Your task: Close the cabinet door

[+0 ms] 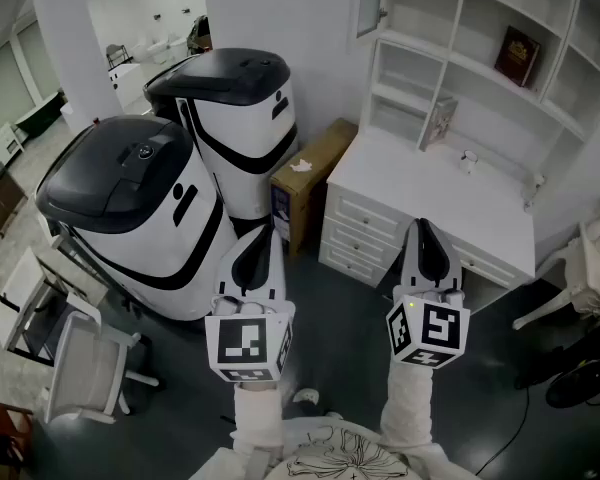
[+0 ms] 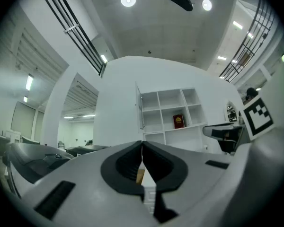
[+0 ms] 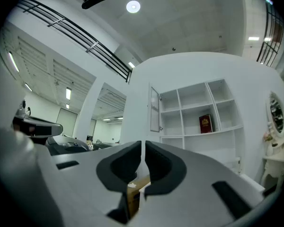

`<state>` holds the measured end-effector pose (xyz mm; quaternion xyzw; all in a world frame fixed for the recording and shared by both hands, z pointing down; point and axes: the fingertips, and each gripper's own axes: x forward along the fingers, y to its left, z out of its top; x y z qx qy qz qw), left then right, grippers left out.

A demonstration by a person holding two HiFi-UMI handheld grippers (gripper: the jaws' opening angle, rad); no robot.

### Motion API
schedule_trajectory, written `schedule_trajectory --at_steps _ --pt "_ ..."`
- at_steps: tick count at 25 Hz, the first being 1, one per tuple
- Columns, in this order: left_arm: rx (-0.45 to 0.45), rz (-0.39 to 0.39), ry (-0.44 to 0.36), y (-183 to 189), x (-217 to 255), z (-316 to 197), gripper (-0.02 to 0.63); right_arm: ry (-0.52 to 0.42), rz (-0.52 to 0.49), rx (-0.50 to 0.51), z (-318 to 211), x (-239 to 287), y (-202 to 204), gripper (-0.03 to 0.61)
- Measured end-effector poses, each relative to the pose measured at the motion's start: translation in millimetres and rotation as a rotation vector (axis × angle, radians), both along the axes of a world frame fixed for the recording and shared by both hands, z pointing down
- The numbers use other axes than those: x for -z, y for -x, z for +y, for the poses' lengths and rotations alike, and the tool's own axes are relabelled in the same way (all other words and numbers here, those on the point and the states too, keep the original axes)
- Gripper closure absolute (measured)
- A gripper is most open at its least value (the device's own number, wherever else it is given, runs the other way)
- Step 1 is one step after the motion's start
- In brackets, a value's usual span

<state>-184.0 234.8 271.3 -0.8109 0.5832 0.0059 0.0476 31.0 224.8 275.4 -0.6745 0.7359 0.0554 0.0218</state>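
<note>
Left gripper and right gripper: jaws together, empty, well short of desk. Cabinet door stands ajar at top left of shelves. Likely light, stiff, hinged. Push its free edge.

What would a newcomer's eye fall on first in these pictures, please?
Two bulky white-and-black machines fill the left of the head view, a cardboard box standing between them and the white desk. Above the desk, a dark red book stands out in the white shelf unit, whose door at the upper left stands open. Nearest the camera, the left gripper and right gripper are both shut on nothing.
</note>
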Motion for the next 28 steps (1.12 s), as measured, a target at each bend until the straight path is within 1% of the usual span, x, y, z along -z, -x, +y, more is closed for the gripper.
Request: schedule_trajectory --at_steps 10,20,24,28 --pt "-0.008 0.003 -0.001 4 -7 -15 0.609 0.002 -0.001 -0.004 -14 -7 4 0.554" --pt "-0.023 -0.011 0.007 17 -17 -34 0.609 -0.031 -0.041 0.004 -25 -13 13 0.554" --pt "-0.025 -0.01 0.012 21 -22 -40 0.609 -0.023 -0.064 0.002 -28 -19 11 0.552" --pt "-0.02 -0.001 0.014 22 -28 -39 0.609 -0.014 -0.057 -0.005 -26 -25 8 0.55"
